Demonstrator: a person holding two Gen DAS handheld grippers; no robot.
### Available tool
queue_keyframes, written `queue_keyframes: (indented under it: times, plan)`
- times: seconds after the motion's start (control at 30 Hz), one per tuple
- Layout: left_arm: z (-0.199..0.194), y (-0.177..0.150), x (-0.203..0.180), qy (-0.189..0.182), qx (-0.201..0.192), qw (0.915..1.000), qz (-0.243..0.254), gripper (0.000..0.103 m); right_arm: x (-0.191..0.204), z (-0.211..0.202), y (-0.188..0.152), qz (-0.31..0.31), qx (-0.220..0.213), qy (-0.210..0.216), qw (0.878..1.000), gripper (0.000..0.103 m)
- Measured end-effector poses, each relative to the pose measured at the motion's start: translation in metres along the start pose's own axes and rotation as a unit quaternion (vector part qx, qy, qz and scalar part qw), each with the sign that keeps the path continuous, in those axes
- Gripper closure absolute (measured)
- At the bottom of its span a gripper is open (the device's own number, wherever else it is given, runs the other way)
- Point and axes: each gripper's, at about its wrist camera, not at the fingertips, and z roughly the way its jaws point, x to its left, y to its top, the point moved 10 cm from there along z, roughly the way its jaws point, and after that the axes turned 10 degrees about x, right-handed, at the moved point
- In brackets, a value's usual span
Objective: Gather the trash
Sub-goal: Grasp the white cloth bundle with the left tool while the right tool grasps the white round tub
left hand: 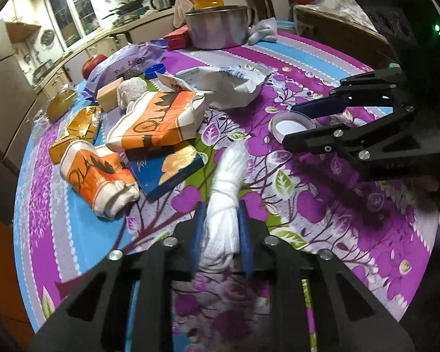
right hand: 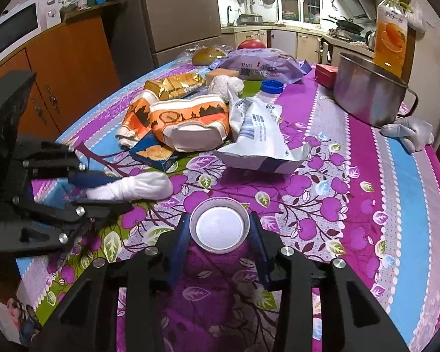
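Note:
My left gripper is shut on a white twisted plastic bag lying on the purple flowered tablecloth; the bag also shows in the right wrist view, held by the left gripper. My right gripper has its blue-padded fingers on both sides of a round white lid resting on the cloth; whether they press it is unclear. In the left wrist view the right gripper is at the lid.
A pile of wrappers lies beyond: orange-and-white tissue packs, a blue box, a torn white pouch, gold packets, a purple bag. A steel pot, juice bottle and white glove stand at the right.

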Motion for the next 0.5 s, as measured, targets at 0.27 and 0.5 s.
queue_keyframes:
  times: [0.27,0.5]
  plan:
    - [-0.026,-0.01,0.008,0.038,-0.045,0.9879,-0.143,0.083,-0.001,-0.024,-0.001,0.02,-0.047,-0.03,0.998,0.062]
    - [-0.078,-0.012,0.02,0.111,-0.099,0.9595,-0.24,0.083,0.003,-0.085,0.007,0.046,-0.135,-0.072,0.987,0.062]
